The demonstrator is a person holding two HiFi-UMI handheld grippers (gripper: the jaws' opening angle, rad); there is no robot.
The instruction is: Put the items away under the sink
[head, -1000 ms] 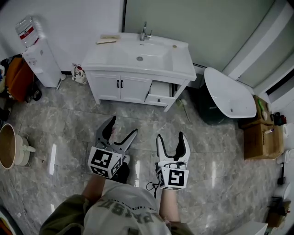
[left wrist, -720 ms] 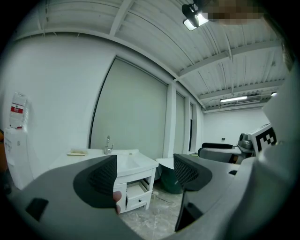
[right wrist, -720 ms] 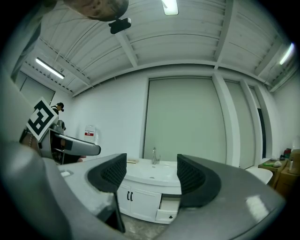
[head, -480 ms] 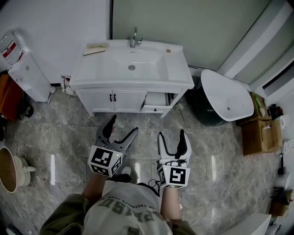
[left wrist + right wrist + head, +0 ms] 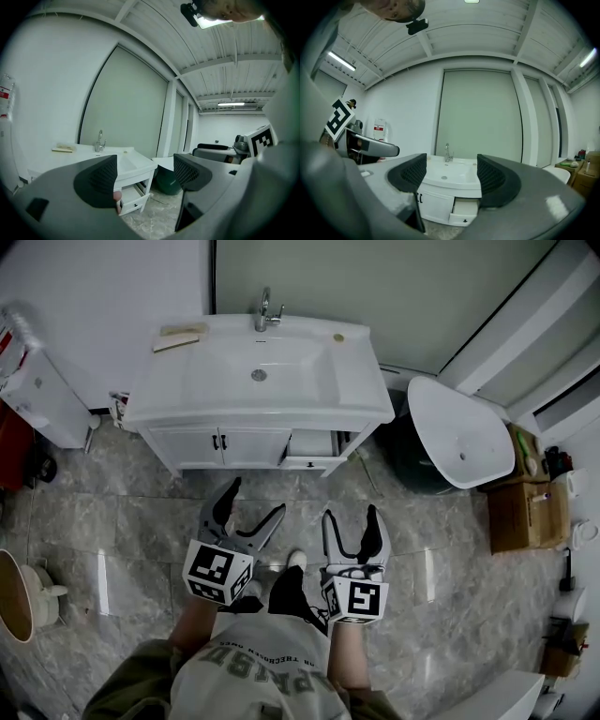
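A white sink (image 5: pixel 258 381) with a chrome faucet (image 5: pixel 263 310) stands ahead against the wall. Its cabinet has two shut doors (image 5: pixel 217 443) and a drawer (image 5: pixel 309 450) pulled partly out on the right. Flat tan items (image 5: pixel 180 336) lie on the sink's back left corner, and a small round thing (image 5: pixel 338 337) lies at the back right. My left gripper (image 5: pixel 255 502) and right gripper (image 5: pixel 348 518) are both open and empty, held above the floor in front of the cabinet. The sink (image 5: pixel 450 173) and the drawer (image 5: pixel 464 209) also show in the right gripper view.
A white tub-like basin (image 5: pixel 459 432) rests on a dark bin right of the cabinet. Cardboard boxes (image 5: pixel 525 502) sit at far right. A water dispenser (image 5: pixel 37 390) stands at left, a round wooden-rimmed thing (image 5: pixel 14 596) on the marble floor (image 5: pixel 141 521) at lower left.
The view has moved closer to the sink cabinet, which sits nearer and more centred. A foot has stepped forward between the grippers. Both grippers stay open.
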